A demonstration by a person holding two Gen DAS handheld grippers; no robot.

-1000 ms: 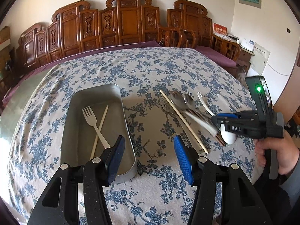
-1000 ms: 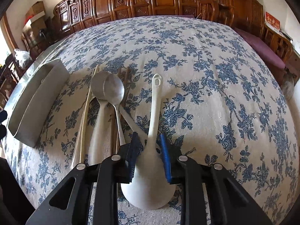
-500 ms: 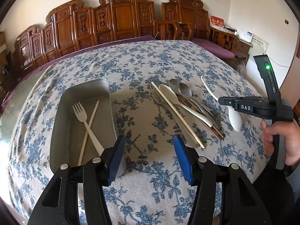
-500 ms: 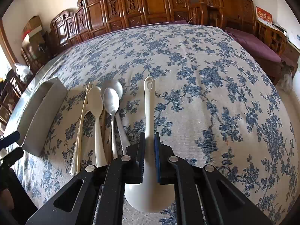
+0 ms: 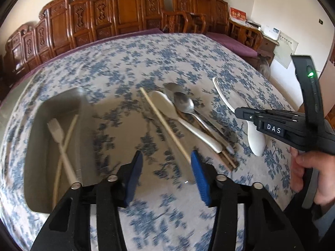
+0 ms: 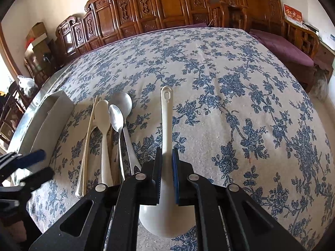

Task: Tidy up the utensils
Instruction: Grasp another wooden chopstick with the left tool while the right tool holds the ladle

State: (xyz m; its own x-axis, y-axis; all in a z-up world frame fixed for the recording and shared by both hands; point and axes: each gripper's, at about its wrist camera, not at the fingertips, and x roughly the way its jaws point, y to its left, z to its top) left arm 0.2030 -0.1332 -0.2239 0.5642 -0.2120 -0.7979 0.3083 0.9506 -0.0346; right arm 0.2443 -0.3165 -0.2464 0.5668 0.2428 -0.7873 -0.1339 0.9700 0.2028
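Since the earlier frame my left gripper (image 5: 165, 174) had slid across toward the loose cutlery, so the rectangular grey metal tray (image 5: 39, 190) sat further left in its view; its jaws were closing with only the blue-flowered white tablecloth (image 5: 146, 62) between them. At far left, that tray held a white plastic fork (image 5: 57, 135) crossed over a pale chopstick (image 5: 70, 130). Right of it, a second pale chopstick (image 5: 165, 125), a white plastic spoon (image 5: 167, 108) and a small steel spoon (image 5: 184, 104) lay bunched side by side, with a larger steel spoon (image 6: 124, 104) behind them. Furthest right, my right gripper (image 6: 166, 167) had narrowed and pinched the handle of the white ceramic soup spoon (image 6: 166, 113) near its bowl, handle pointing away. In the left wrist view, that spoon's bowl hung below the right gripper's jaws.
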